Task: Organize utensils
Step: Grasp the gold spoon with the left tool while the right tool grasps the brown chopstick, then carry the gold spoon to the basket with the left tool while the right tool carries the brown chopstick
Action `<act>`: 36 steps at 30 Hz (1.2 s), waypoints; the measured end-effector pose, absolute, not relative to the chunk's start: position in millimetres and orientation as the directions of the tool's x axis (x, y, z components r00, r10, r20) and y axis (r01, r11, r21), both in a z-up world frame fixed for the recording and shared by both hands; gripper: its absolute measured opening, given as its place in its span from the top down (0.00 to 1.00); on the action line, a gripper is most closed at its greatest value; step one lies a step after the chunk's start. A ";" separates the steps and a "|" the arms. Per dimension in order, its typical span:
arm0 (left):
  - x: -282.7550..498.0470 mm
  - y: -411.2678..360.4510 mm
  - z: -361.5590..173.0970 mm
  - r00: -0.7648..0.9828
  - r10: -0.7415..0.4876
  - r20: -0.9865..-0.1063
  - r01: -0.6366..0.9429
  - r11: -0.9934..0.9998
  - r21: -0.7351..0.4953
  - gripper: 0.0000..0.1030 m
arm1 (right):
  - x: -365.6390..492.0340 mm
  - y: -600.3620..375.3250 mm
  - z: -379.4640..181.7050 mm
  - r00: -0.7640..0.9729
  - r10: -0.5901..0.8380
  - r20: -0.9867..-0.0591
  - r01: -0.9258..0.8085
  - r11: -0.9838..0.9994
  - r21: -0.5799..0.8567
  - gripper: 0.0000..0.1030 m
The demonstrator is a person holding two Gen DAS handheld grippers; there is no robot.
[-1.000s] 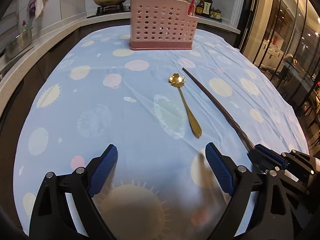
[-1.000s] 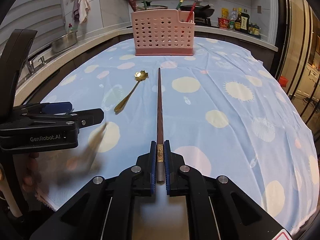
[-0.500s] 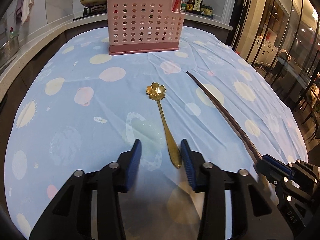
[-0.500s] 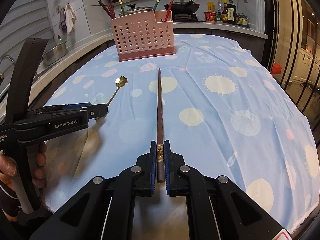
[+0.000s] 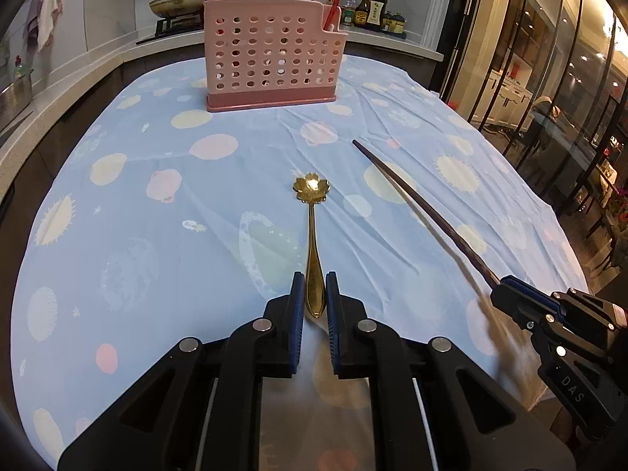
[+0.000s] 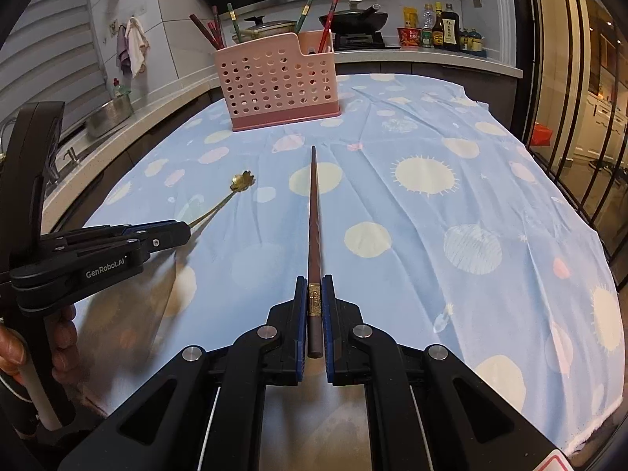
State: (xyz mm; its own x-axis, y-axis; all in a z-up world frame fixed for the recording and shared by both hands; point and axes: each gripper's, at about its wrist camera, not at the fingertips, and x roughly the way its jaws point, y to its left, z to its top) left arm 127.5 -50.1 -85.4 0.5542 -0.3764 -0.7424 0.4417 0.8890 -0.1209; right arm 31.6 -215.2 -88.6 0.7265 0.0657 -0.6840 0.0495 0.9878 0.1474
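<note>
A gold spoon (image 5: 312, 235) with a flower-shaped bowl lies on the blue patterned cloth (image 5: 137, 274), its handle end between the blue pads of my left gripper (image 5: 314, 278). The jaws are closing and the pads sit against the handle. My right gripper (image 6: 314, 280) is shut on the thick end of a long dark brown chopstick (image 6: 314, 212), whose tip points at the pink perforated utensil holder (image 6: 274, 78). In the right wrist view the left gripper (image 6: 184, 231) is at the left with the spoon (image 6: 242, 181) sticking out of it. The left wrist view has the right gripper (image 5: 506, 286) and chopstick (image 5: 424, 200) at the right.
The pink holder (image 5: 271, 51) stands at the table's far edge with several chopsticks upright in it. Behind it a counter carries a stove, pans and sauce bottles (image 6: 443, 27). A steel bowl (image 6: 108, 114) sits on the left counter. Glass doors line the right side.
The left gripper came forward to the spoon and its jaws went from wide apart to closed around the handle end. The right gripper keeps the chopstick and has drifted slightly.
</note>
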 end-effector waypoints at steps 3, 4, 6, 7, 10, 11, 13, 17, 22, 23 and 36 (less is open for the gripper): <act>122.9 -43.1 -68.6 0.575 -0.398 -0.715 0.442 0.887 -0.138 0.90 | 29.5 -218.9 -75.3 0.747 0.078 -0.660 0.045 0.985 0.167 0.94; 122.3 -41.2 -62.5 0.583 -0.404 -0.705 0.441 0.886 -0.143 0.90 | 28.2 -219.7 -70.6 0.756 0.077 -0.650 0.044 0.985 0.168 0.94; 121.3 -37.5 -48.3 0.605 -0.416 -0.679 0.442 0.885 -0.147 0.90 | 26.4 -221.4 -58.0 0.777 0.076 -0.625 0.040 0.985 0.169 0.94; 121.5 -36.3 -42.0 0.613 -0.422 -0.668 0.443 0.884 -0.151 0.91 | 26.0 -222.5 -51.5 0.787 0.076 -0.612 0.037 0.985 0.170 0.94; 122.9 -34.0 -25.1 0.636 -0.437 -0.636 0.448 0.880 -0.157 0.99 | 25.4 -224.3 -31.6 0.817 0.077 -0.572 0.028 0.985 0.173 0.94; 124.3 -33.5 -20.6 0.642 -0.440 -0.628 0.449 0.879 -0.157 0.99 | 25.3 -224.6 -25.5 0.826 0.079 -0.559 0.024 0.984 0.175 0.94; 127.1 -34.0 -13.4 0.657 -0.437 -0.614 0.449 0.881 -0.147 0.99 | 26.2 -225.9 -13.9 0.841 0.084 -0.534 0.015 0.984 0.178 0.94; 132.6 -36.7 -3.9 0.675 -0.431 -0.599 0.450 0.884 -0.128 0.99 | 31.4 -227.6 1.7 0.859 0.093 -0.503 0.001 0.983 0.183 0.94; 137.6 -37.4 17.5 0.705 -0.424 -0.568 0.453 0.886 -0.099 0.99 | 42.8 -234.8 26.0 0.878 0.125 -0.462 -0.030 0.978 0.207 0.94; 139.1 -37.1 23.5 0.712 -0.425 -0.559 0.455 0.886 -0.095 0.99 | 46.0 -236.2 32.8 0.884 0.125 -0.450 -0.034 0.978 0.205 0.94; 202.2 -45.5 110.3 0.789 -0.416 -0.452 0.451 0.892 -0.033 0.99 | 125.5 -257.1 127.2 0.931 0.140 -0.338 -0.091 0.983 0.157 0.94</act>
